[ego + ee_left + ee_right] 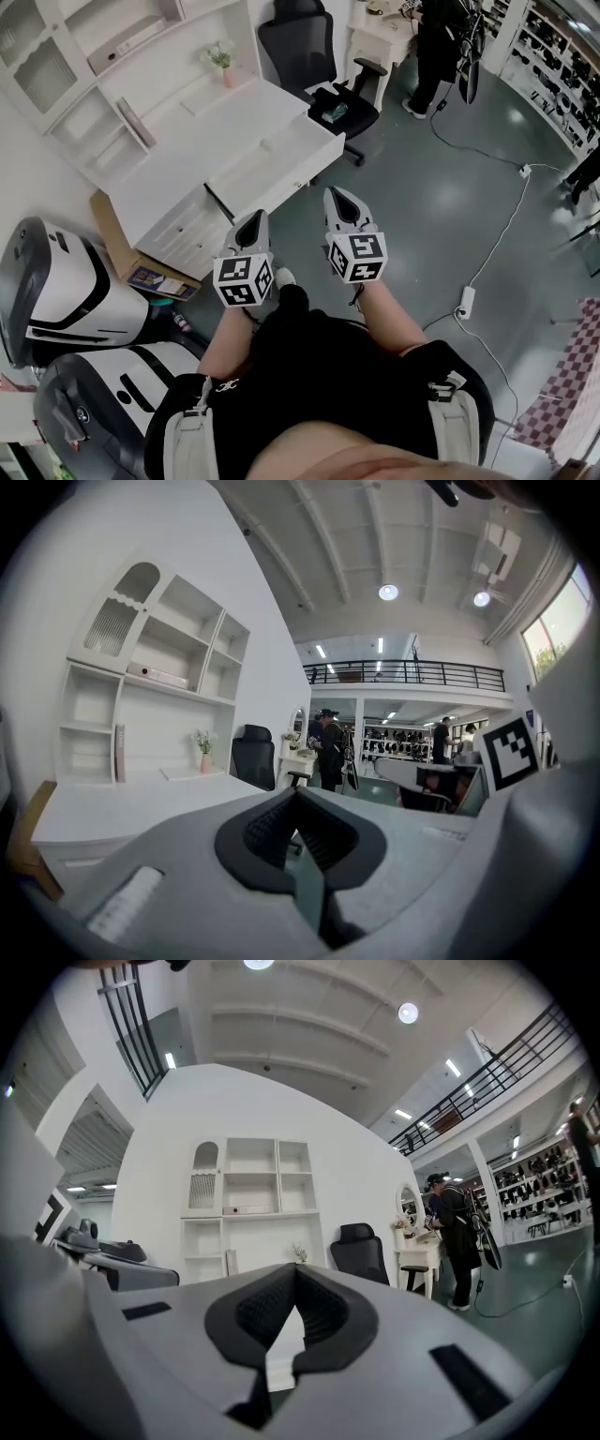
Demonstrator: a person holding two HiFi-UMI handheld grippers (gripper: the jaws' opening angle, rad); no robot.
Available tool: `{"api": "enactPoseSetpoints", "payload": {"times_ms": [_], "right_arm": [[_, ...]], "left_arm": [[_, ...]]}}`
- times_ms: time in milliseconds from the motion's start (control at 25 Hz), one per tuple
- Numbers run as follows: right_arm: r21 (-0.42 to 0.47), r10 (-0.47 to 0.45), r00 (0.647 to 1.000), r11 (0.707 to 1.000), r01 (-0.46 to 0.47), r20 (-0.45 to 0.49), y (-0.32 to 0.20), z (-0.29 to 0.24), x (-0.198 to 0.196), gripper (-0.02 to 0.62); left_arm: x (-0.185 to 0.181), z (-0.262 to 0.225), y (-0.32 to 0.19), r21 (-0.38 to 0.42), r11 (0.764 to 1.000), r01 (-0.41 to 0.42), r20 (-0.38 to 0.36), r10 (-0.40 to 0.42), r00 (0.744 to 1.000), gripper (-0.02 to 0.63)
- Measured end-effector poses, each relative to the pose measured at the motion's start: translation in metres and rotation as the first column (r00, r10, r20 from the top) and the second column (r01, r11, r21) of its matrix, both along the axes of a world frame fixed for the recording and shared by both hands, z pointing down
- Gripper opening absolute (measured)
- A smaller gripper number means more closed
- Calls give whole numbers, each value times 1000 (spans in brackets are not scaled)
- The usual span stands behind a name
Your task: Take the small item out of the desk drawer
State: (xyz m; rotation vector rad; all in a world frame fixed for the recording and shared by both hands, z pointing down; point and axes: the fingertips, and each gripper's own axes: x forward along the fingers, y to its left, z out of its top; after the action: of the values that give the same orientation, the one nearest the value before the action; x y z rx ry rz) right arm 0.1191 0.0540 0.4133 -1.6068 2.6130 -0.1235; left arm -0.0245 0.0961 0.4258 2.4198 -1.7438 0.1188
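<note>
The white desk [225,122] stands ahead and to the left in the head view, its drawer fronts [267,178] facing me. No small item shows anywhere. My left gripper [251,221] [295,794] hovers in front of the drawers, its jaws shut and nothing between them. My right gripper [337,197] [293,1274] is beside it over the grey floor, also shut and empty. Both point toward the desk without touching it. In the right gripper view the desk's shelf unit [248,1208] is straight ahead.
A black office chair [319,66] stands at the desk's right end. A cardboard box [112,234] leans by the desk's left side. Two white-and-black machines [56,281] sit at the lower left. A person [436,47] stands far back. A cable and a power strip [464,300] lie on the floor at right.
</note>
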Motion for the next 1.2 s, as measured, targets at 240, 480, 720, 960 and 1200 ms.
{"api": "enactPoseSetpoints", "payload": {"times_ms": [240, 480, 720, 960, 1200], "right_arm": [[-14, 9, 1000, 1000, -10, -14, -72, -4, -16, -5], [-22, 9, 999, 1000, -9, -33, -142, -17, -46, -5], [-26, 19, 999, 999, -20, -45, -211, -18, -69, -5], [-40, 25, 998, 999, -28, -56, -269, -12, -91, -5], [-62, 23, 997, 998, -28, -71, -308, -2, -108, -5]], "left_arm": [[-18, -6, -75, -7, 1000, -6, -13, 6, 1000, 15], [-45, -17, -148, 6, 1000, 0, 30, 0, 1000, 15], [-57, -15, -219, -8, 999, -35, 20, 35, 999, 14], [-84, -12, -279, -25, 999, -36, -10, 36, 999, 15], [-105, -2, -321, -57, 998, -37, -33, 35, 999, 14]]}}
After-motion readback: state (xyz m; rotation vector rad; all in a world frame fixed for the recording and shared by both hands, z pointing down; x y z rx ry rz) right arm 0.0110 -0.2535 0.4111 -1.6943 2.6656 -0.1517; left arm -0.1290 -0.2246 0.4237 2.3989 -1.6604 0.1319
